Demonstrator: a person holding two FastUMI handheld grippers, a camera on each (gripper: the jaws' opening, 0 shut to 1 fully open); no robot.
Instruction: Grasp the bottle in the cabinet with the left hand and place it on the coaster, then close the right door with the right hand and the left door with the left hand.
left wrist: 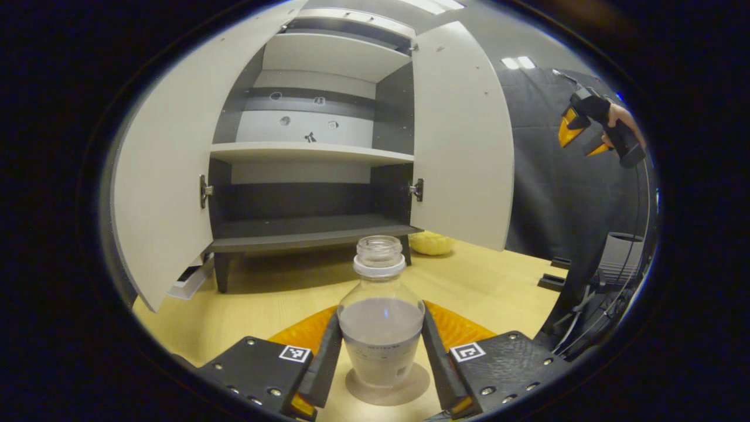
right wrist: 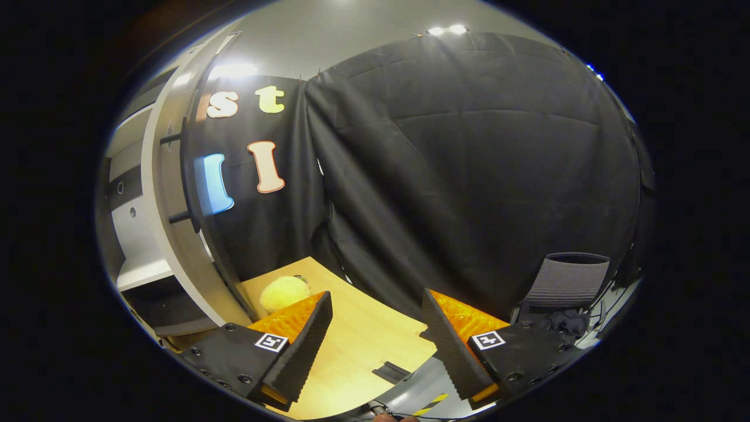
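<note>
A clear, capless bottle (left wrist: 381,328) holding pale liquid stands upright on a round coaster (left wrist: 404,390) on the wooden table (left wrist: 275,299), in front of the cabinet (left wrist: 304,153). My left gripper (left wrist: 381,316) is shut on the bottle, one finger against each side. Both cabinet doors are open: the left door (left wrist: 164,176) and the right door (left wrist: 460,146). In the left gripper view, a hand holds my right gripper (left wrist: 589,132) high at the far right. In the right gripper view, my right gripper (right wrist: 375,305) is open and holds nothing, with the right door (right wrist: 176,234) edge-on at its left.
A yellow soft object (left wrist: 430,242) (right wrist: 284,292) lies on the table by the cabinet's right foot. The cabinet shelves are bare. The table's right edge drops off toward a grey chair (right wrist: 565,281) and cables. Black cloth walls the booth.
</note>
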